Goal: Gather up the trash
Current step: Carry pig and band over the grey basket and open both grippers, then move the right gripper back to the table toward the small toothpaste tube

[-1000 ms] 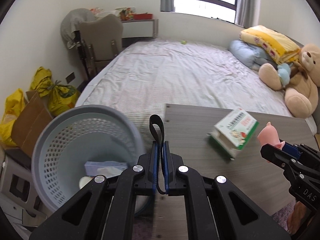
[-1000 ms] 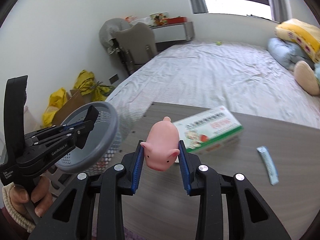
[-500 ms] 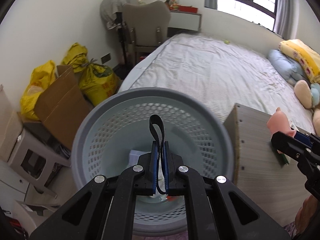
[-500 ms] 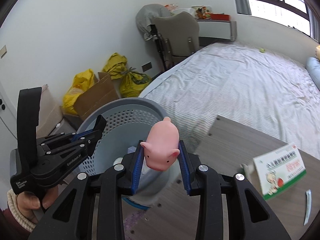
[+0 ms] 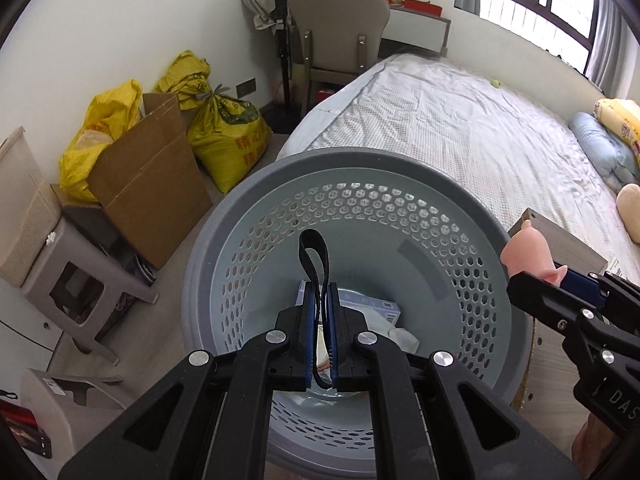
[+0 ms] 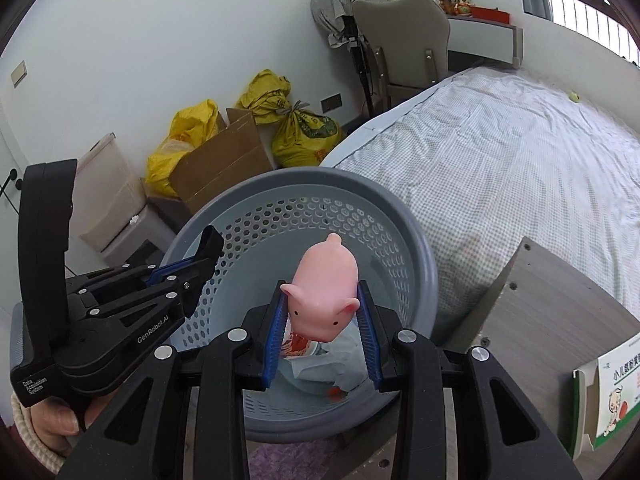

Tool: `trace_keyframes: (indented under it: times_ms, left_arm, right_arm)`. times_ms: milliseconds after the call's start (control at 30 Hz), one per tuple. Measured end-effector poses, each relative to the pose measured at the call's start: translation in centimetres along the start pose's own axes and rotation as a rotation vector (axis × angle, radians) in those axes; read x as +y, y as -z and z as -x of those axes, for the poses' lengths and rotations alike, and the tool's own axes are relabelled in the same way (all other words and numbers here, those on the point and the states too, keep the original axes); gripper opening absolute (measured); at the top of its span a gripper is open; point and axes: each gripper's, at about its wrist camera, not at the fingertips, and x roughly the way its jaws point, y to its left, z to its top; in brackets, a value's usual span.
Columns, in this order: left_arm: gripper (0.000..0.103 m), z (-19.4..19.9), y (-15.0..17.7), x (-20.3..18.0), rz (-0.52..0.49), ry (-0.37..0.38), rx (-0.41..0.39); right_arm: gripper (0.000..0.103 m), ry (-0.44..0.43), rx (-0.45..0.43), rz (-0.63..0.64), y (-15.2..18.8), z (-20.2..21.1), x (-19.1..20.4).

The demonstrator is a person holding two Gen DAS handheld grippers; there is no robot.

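A grey perforated waste basket [image 5: 360, 164] [image 6: 320, 178] stands on the floor beside the bed. A blue-and-white packet [image 5: 372, 306] and crumpled wrappers [image 6: 320, 364] lie inside it. My left gripper [image 5: 319, 292] [image 6: 208, 252] hangs over the basket mouth. A black band loop [image 5: 314, 254] stands up between its pads, and its jaws are opening by a sliver, still touching the band. My right gripper [image 6: 324, 316] [image 5: 532, 276] is shut on a pink pig toy [image 6: 324, 280] [image 5: 524, 250], held above the basket's right side.
The grey wooden table [image 6: 560, 292] lies to the right, with a green-and-white medicine box [image 6: 612, 392] on it. A cardboard box [image 5: 148, 184], yellow bags [image 5: 228, 136] and a grey stool [image 5: 68, 276] crowd the left wall. The bed [image 5: 460, 128] and a chair [image 5: 336, 24] lie beyond.
Both grippers swung left from over the table to above the basket, carrying the band and the pig. A thin gap has appeared between the left pads.
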Motion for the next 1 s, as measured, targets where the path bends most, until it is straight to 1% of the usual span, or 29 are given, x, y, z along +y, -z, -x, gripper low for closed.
trace_keyframes:
  times_ms: [167, 200, 233, 267, 300, 333, 367, 500, 633, 800, 867, 1000]
  left_arm:
    - [0.010, -0.2, -0.1, 0.3, 0.005, 0.000, 0.015]
    - [0.013, -0.2, -0.1, 0.4, 0.006, -0.001, 0.016]
    - [0.022, -0.2, -0.1, 0.4, 0.005, -0.002, 0.015]
    - [0.035, -0.2, -0.1, 0.4, 0.003, -0.003, 0.012]
    - [0.042, -0.2, -0.1, 0.4, 0.002, -0.009, 0.010]
    - [0.059, -0.1, -0.1, 0.4, 0.005, -0.018, 0.005]
    - [0.068, 0.1, -0.1, 0.4, 0.009, -0.024, -0.007]
    - [0.069, 0.6, -0.1, 0.6, 0.017, -0.032, -0.019]
    - [0.077, 0.8, -0.3, 0.7, 0.030, -0.042, -0.027]
    - [0.079, 1.1, -0.3, 1.0, 0.036, -0.051, -0.033]
    - [0.084, 1.3, -0.2, 1.1, 0.043, -0.058, -0.038]
    - [0.086, 1.7, -0.2, 1.4, 0.056, -0.067, -0.040]
  right_arm:
    - [0.034, -0.001, 0.001, -0.008, 0.0, -0.4, -0.2]
    - [0.035, 0.003, -0.001, -0.009, 0.0, -0.3, -0.4]
    - [0.041, 0.007, -0.006, -0.012, 0.0, -0.2, -0.5]
    - [0.049, 0.009, -0.014, -0.014, 0.1, 0.0, -0.6]
    - [0.052, 0.013, -0.023, -0.017, 0.1, 0.3, -0.6]
    - [0.053, 0.019, -0.033, -0.017, 0.1, 0.5, -0.7]
    - [0.053, 0.025, -0.037, -0.017, 0.2, 0.7, -0.8]
    - [0.053, 0.033, -0.042, -0.027, 0.4, 1.1, -1.2]
    - [0.053, 0.034, -0.040, -0.027, 0.5, 1.3, -1.1]
    - [0.053, 0.043, -0.046, -0.011, 0.6, 1.6, -0.7]
    - [0.053, 0.045, -0.048, -0.008, 0.6, 1.8, -0.5]
    - [0.053, 0.043, -0.055, -0.008, 0.7, 2.2, -0.4]
